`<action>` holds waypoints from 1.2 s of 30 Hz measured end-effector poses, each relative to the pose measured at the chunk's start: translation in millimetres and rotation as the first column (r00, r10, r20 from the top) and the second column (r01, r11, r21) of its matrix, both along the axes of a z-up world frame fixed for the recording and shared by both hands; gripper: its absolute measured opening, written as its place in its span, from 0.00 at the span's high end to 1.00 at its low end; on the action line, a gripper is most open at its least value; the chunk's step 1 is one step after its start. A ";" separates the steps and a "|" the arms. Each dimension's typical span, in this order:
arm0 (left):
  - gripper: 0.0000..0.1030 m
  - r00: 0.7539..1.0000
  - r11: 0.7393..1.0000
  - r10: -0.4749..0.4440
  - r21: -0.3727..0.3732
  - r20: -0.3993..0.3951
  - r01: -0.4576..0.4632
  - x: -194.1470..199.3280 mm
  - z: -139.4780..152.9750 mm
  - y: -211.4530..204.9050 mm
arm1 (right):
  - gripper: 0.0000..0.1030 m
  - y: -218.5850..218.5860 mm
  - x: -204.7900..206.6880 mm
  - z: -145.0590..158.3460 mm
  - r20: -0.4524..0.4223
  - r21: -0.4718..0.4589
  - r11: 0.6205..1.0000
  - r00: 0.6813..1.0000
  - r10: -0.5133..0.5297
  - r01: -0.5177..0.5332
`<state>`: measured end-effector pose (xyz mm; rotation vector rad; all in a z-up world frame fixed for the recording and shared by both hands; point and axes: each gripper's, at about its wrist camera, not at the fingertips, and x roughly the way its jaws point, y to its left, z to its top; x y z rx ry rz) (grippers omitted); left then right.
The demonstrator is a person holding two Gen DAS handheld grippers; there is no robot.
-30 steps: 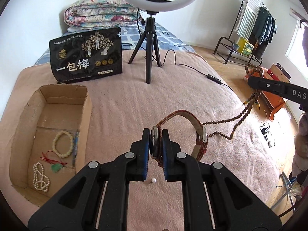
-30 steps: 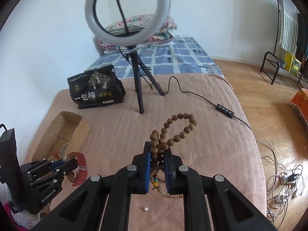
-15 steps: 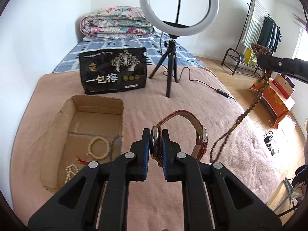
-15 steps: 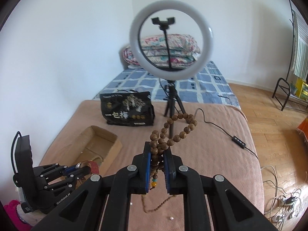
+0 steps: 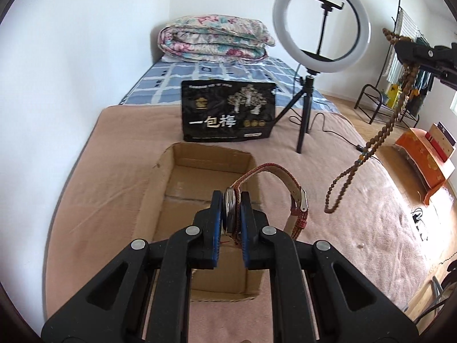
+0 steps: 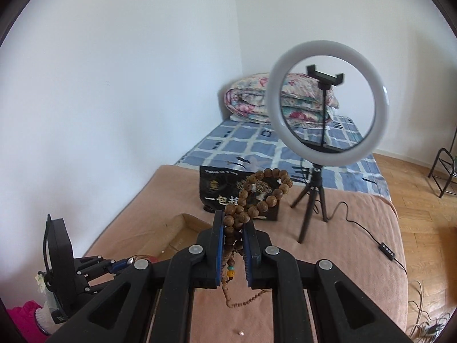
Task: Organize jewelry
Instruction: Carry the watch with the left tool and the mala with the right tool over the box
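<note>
My left gripper (image 5: 230, 200) is shut on a wristwatch (image 5: 228, 213) with a red woven strap (image 5: 297, 197), held above the near end of an open cardboard box (image 5: 160, 177) on the pink blanket. My right gripper (image 6: 233, 223) is shut on a wooden bead necklace (image 6: 258, 191). In the left wrist view the necklace (image 5: 371, 145) hangs from it high at the right, its lower loop clear of the blanket. The left gripper also shows in the right wrist view (image 6: 120, 264), low at the left beside the box (image 6: 185, 224). The box's contents are hidden.
A black snack bag (image 5: 228, 111) stands behind the box. A ring light on a tripod (image 5: 321, 25) stands right of it, its cable running right. A loose white pearl (image 5: 360, 245) lies on the blanket. A folded quilt (image 5: 214, 40) lies at the back.
My left gripper has moved left with the watch to above the box. My right gripper has risen and lifted the bead necklace off the blanket.
</note>
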<state>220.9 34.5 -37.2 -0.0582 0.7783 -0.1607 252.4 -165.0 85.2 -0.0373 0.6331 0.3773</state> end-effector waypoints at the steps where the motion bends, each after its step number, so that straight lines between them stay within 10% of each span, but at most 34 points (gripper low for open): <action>1: 0.91 1.000 1.000 0.005 0.001 -0.003 -0.005 0.0 -1.6 5.1 | 0.91 6.5 2.2 0.3 0.000 0.003 1.000 1.000 0.008 -0.008; 18: 0.91 0.996 0.998 0.063 -0.013 -0.061 -0.063 2.4 -35.4 61.0 | 0.91 102.2 37.6 -11.4 -0.014 -0.024 0.993 0.993 0.113 -0.114; 36: 0.91 0.992 0.999 0.046 0.001 -0.117 -0.046 5.5 -74.7 69.4 | 0.91 130.0 89.4 -116.4 -0.196 -0.029 0.991 0.973 0.121 -0.129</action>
